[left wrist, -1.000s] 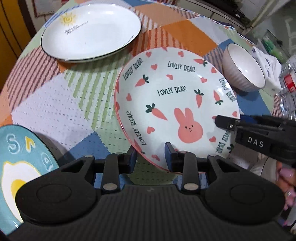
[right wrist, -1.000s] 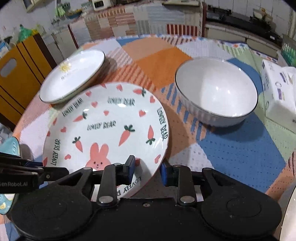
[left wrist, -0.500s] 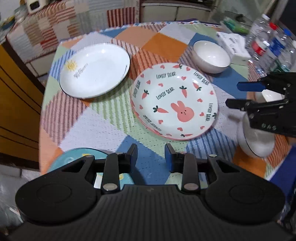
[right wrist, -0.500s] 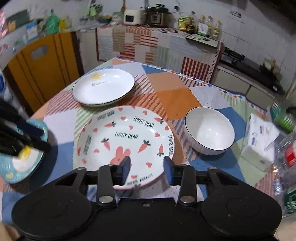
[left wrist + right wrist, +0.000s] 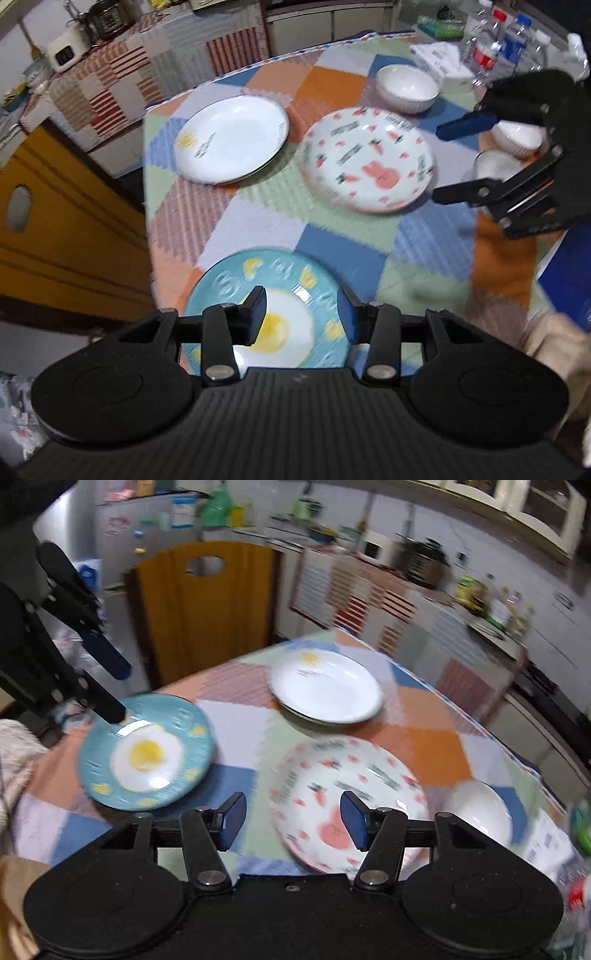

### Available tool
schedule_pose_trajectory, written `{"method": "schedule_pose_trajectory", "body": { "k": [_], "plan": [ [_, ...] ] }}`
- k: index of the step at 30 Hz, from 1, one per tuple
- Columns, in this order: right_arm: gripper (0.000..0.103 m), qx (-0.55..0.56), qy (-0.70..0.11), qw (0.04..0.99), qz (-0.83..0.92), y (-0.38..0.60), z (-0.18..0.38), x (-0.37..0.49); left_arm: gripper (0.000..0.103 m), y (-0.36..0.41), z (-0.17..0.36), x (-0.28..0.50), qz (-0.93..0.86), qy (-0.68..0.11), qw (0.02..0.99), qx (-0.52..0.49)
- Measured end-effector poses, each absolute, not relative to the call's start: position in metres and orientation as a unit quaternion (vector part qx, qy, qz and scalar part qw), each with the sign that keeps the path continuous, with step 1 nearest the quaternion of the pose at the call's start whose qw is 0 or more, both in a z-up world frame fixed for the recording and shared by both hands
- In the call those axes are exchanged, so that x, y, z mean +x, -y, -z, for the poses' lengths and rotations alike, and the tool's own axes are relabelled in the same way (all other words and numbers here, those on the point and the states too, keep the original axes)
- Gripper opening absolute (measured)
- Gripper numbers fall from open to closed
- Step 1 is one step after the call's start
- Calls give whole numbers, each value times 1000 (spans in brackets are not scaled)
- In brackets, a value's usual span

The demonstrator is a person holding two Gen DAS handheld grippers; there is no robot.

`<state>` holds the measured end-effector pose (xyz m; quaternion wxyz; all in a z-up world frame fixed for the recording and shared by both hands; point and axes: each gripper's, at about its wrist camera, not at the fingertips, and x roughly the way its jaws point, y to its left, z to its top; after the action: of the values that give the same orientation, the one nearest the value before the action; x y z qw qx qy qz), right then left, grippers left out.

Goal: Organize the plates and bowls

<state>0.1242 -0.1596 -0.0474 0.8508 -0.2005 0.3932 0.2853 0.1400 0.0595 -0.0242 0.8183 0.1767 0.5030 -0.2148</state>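
- Now both grippers have let go of the round white plate with pink rabbit and carrot print (image 5: 365,160) and pulled back; it lies flat on the patchwork tablecloth (image 5: 258,221), right of the plain white plate with a yellow sun mark (image 5: 232,138).
- Left gripper (image 5: 301,314), jaws spread and empty, has swung over the near round teal plate with a fried-egg picture (image 5: 146,751).
- Right gripper (image 5: 293,821), jaws likewise apart, hovers at the rabbit plate's near rim.
- Judging by this, the teal plate is next, while the white ribbed bowl (image 5: 406,86) waits at the far right.
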Motion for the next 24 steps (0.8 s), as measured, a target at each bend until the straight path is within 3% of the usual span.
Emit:
{"method": "schedule_pose_trajectory", "body": {
  "k": [3, 12, 19, 24],
  "plan": [
    [64, -194, -388, 845, -313, 141, 46, 119, 56, -83, 32, 133, 208, -501, 822, 173],
    [66, -159, -345, 847, -372, 112, 81, 108, 61, -139, 77, 135, 188, -519, 822, 138],
    [66, -60, -428, 834, -343, 97, 126, 133, 58, -169, 116, 150, 167, -537, 820, 109],
    [57, 2, -484, 813, -323, 90, 160, 146, 58, -178, 143, 160, 165, -550, 810, 117]
  ]
}}
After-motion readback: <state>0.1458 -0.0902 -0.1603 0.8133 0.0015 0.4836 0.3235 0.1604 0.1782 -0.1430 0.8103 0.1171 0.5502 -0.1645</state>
